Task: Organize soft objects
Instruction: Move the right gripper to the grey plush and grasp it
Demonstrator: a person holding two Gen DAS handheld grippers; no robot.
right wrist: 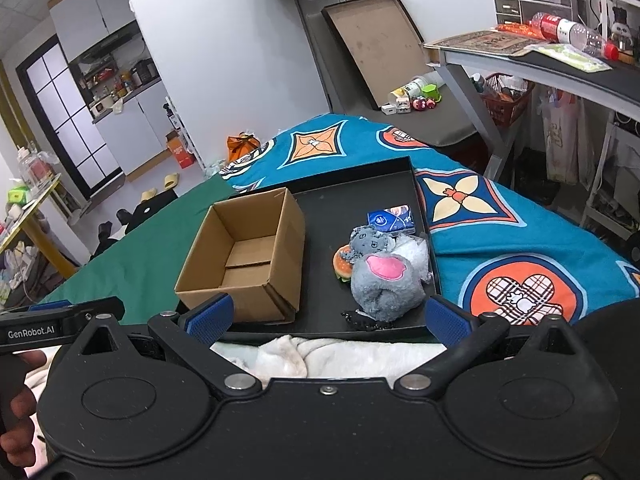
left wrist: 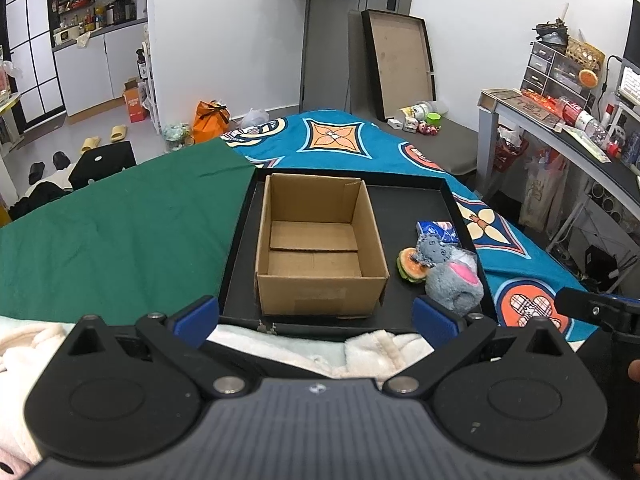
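Observation:
An empty cardboard box [left wrist: 320, 246] [right wrist: 248, 254] stands open in a black tray [left wrist: 416, 208] [right wrist: 344, 200] on the bed. To the right of the box lie a grey plush with a pink patch [left wrist: 454, 282] [right wrist: 386, 280], a smaller grey plush [left wrist: 432, 249] [right wrist: 369, 241], a burger-shaped toy [left wrist: 412, 266] [right wrist: 343, 265], a blue tissue pack [left wrist: 437, 231] [right wrist: 392, 218] and a crinkled clear bag [right wrist: 416, 250]. My left gripper [left wrist: 316, 316] is open in front of the box. My right gripper [right wrist: 330, 316] is open just short of the large plush. Nothing is held.
The tray rests on a green cloth [left wrist: 120, 220] and a blue patterned blanket [right wrist: 500, 216]. Fluffy white fabric [left wrist: 372, 350] [right wrist: 320, 354] lies under both grippers. A desk [right wrist: 540, 64] with clutter stands at the right. A framed board [left wrist: 400, 60] leans on the far wall.

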